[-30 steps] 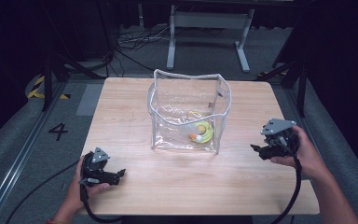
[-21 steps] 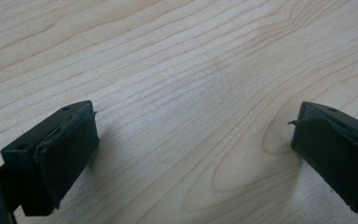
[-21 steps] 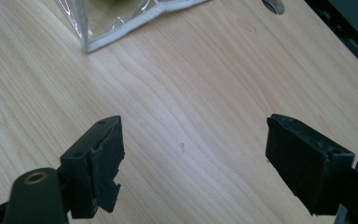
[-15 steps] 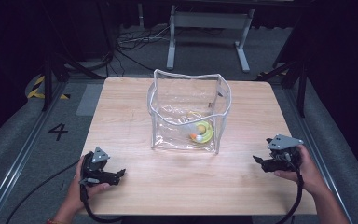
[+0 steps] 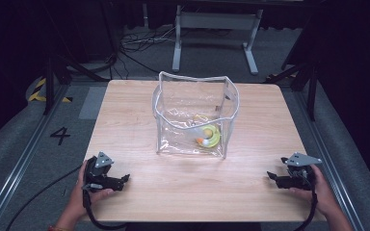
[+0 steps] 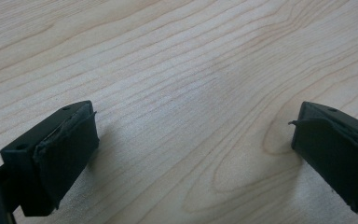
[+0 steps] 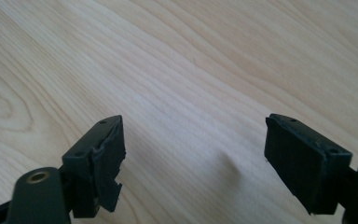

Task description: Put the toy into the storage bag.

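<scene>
Clear plastic pouch standing upright in the middle of a light wood table, mouth open at the top and its rim sagging a bit wavy. You can see straight through it to a yellow-green roll of something lying at the bottom, toward the right front corner, with an orange bit on it. Can't tell what it actually is, too small.

Both tools are parked at the near edge, well apart from the pouch and from each other. Left gripper sits at the near-left corner, jaws spread wide with nothing but bare wood between them in its own view. Right gripper is at the near-right corner, same deal: jaws parted, empty, just wood grain underneath. My guess is this is a neutral rest pose, hands down low and clear of the pouch, either before starting or once done.

Writing-wise, not much: a black "4" marked on the grey floor left of the table, plus yellow-black hazard tape farther back. No brand readable on the pouch or grippers.
</scene>
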Available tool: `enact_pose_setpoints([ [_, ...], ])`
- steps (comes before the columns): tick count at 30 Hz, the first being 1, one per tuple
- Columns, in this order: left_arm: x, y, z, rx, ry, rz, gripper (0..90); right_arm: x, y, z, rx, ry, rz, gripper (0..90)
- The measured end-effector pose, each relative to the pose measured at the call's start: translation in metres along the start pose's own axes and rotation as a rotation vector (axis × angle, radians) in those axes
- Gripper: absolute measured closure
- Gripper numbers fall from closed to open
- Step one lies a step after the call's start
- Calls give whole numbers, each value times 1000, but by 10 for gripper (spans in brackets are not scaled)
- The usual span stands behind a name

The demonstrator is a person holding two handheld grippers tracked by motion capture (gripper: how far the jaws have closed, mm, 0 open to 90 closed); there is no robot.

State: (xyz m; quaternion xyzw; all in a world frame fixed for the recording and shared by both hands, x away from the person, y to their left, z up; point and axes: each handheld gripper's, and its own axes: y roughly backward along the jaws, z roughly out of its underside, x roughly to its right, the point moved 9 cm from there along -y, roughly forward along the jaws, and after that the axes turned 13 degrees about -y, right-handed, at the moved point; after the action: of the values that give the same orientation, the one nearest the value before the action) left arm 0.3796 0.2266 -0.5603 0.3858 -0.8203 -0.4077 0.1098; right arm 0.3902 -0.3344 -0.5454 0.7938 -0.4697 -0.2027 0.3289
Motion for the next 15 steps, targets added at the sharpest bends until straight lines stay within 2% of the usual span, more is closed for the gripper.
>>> enact_pose_setpoints([
  [2, 0, 0, 0, -1, -2, 1, 6, 5, 2, 8, 17, -22, 12, 209],
  [5, 0, 0, 0, -1, -2, 1, 5, 8, 6, 18, 45, -97, -26, 211],
  [8, 0, 0, 0, -2, -4, 1, 5, 11, 7, 21, 61, -116, -34, 197],
  [11, 0, 0, 0, -2, -4, 1, 5, 18, 8, 25, 36, -189, -37, 154],
  [15, 0, 0, 0, -2, -4, 1, 5, 18, 8, 26, 33, -203, -33, 152],
])
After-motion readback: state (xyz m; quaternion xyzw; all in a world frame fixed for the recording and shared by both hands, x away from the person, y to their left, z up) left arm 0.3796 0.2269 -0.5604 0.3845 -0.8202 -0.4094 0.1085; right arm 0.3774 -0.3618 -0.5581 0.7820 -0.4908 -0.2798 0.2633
